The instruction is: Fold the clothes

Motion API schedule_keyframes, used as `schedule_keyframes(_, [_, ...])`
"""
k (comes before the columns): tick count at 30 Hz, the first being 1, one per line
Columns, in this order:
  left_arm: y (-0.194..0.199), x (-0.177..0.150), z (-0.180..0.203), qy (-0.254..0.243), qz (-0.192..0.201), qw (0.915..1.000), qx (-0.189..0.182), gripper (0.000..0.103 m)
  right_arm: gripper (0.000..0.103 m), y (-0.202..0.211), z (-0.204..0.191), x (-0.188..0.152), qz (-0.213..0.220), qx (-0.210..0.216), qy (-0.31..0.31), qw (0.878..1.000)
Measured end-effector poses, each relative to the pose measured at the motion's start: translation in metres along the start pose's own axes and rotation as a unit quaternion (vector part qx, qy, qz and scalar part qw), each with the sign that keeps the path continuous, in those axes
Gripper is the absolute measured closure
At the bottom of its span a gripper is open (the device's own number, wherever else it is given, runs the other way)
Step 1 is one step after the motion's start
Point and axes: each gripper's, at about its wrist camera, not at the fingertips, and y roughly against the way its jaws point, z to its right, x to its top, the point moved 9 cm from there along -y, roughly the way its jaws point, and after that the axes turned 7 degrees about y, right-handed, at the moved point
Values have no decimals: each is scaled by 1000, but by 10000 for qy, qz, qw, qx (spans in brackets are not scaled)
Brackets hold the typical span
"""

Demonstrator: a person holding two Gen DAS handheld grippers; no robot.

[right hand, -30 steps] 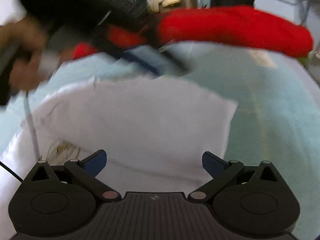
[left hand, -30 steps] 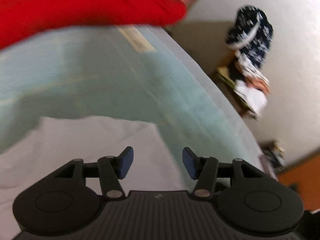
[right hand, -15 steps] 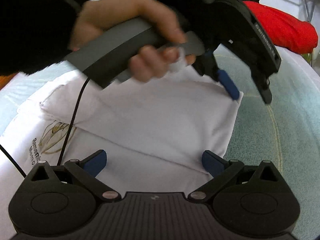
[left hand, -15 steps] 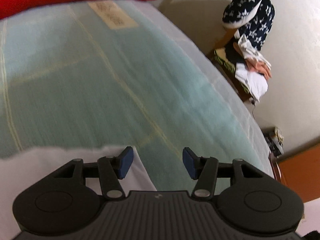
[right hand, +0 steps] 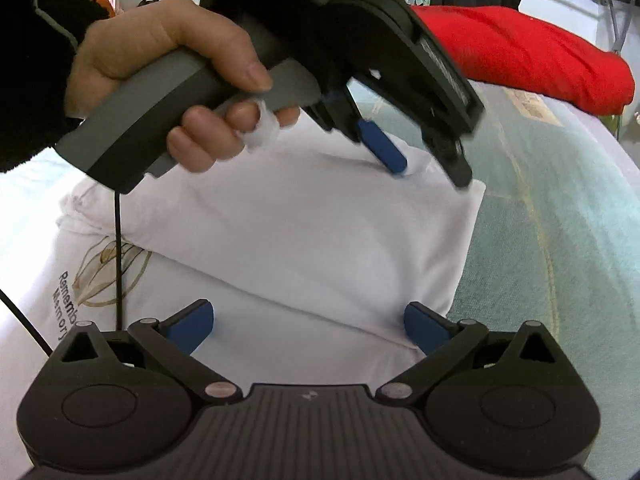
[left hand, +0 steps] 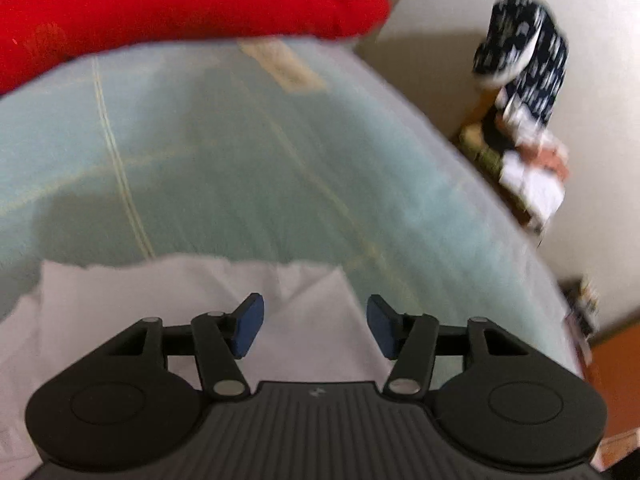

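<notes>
Right wrist view, right gripper (right hand: 308,326) spread wide over white shirt (right hand: 304,240); left gripper (right hand: 424,164) ahead, fingers apart, tips at shirt's far corner; red cushion (right hand: 520,52) beyond

White shirt (right hand: 304,232); red garment (right hand: 520,56).

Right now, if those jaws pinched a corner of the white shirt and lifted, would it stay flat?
Probably not. The white shirt already lies folded over itself with soft creases, so it would likely droop. It looks thin and light. On the teal bedcover it might drag rather than slide.
</notes>
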Motion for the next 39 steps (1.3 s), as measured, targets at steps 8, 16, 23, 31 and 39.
schedule_keyframes(8, [72,-20,-29,49,166,9983,556,45,0,20,-7,-1,-36,-36,-170,9998])
schedule_keyframes(16, [139,-94,-99,149,87,9865,1630,42,0,31,-42,-28,-147,17,245,9996])
schedule_keyframes(23, [181,-141,-133,460,445,9781,1981,40,0,18,-55,-28,-293,-23,350,9990])
schedule_keyframes(31, [209,-163,-163,444,748,9730,2138,40,0,27,-74,-27,-434,-165,659,9967])
schedule_keyframes(39, [217,-162,-176,661,612,9783,1868,41,0,32,-91,-26,-567,-464,955,9927])
